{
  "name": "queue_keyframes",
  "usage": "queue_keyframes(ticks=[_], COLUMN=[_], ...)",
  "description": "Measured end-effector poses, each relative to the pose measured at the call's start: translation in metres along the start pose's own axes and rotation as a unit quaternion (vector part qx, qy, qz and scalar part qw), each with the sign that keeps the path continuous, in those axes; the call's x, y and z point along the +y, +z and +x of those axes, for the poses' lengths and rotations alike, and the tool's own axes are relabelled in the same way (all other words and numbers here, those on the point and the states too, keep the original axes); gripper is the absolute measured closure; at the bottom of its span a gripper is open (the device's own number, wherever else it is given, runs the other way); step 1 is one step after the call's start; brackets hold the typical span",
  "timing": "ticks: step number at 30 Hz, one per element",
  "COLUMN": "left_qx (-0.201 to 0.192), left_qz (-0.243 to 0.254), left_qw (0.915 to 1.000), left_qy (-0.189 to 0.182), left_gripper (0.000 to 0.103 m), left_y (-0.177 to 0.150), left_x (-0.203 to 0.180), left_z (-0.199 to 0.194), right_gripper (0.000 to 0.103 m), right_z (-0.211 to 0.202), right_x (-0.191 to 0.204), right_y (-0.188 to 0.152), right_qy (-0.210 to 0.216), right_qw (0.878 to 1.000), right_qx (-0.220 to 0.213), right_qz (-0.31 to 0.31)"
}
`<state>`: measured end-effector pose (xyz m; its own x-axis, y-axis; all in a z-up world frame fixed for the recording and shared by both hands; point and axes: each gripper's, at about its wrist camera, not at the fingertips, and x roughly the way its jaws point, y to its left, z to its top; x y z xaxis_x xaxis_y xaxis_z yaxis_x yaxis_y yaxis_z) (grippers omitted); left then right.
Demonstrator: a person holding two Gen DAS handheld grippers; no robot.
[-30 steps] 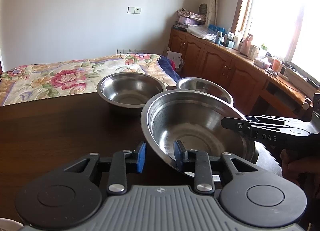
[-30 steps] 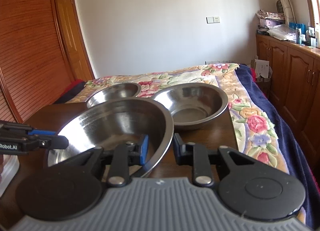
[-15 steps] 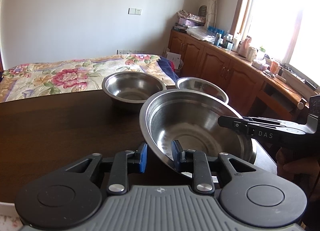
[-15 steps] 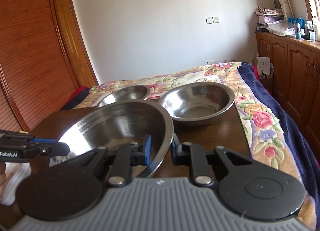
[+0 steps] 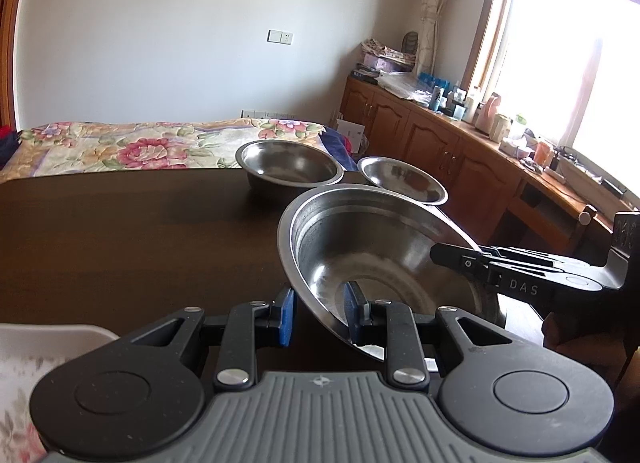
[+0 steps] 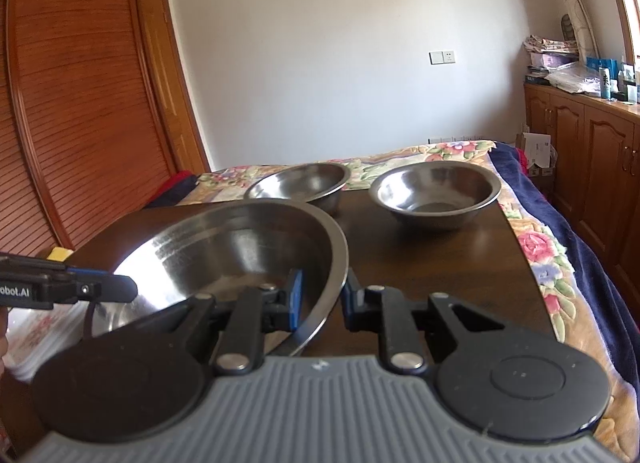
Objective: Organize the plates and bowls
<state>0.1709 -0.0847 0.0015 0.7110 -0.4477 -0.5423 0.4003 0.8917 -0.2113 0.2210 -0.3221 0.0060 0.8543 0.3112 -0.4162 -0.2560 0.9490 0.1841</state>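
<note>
Left wrist view: my left gripper point(image 5: 318, 313) straddles the near rim of the big bowl point(image 5: 384, 259), pads a little apart and not visibly pinching, while the two small bowls point(image 5: 290, 171) have drawn further off than a second ago and a white tray point(image 5: 52, 337) has entered at lower left, so I judge the bowl is being carried back towards me. Right wrist view: my right gripper point(image 6: 320, 299) brackets the opposite rim likewise, slightly open; the big bowl point(image 6: 236, 251) sits tilted between both claws, clear of the table point(image 6: 448, 259), apparently not yet set down.
</note>
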Motion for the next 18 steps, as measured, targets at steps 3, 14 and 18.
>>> queue_keyframes(ticks=[3,14,18], left_qx=[-0.005,-0.009,-0.009], left_qz=[0.0,0.005,0.012], left_qw=[1.0,0.9999,0.9999], left_qy=[-0.001,-0.003,0.001], left_gripper=[0.076,0.076,0.076], left_y=[-0.004,-0.022,-0.029], left_x=[0.001,0.005,0.008], left_z=[-0.005,-0.021,-0.028], right_gripper=[0.08,0.08,0.08], right_z=[-0.005,-0.026,-0.032], right_x=[0.007,0.023,0.027], right_y=[-0.002,-0.016,-0.023], right_qy=[0.0,0.002,0.008], right_qw=[1.0,1.0,1.0], right_qx=[-0.002,-0.01,-0.012], right_qz=[-0.005,0.002,0.017])
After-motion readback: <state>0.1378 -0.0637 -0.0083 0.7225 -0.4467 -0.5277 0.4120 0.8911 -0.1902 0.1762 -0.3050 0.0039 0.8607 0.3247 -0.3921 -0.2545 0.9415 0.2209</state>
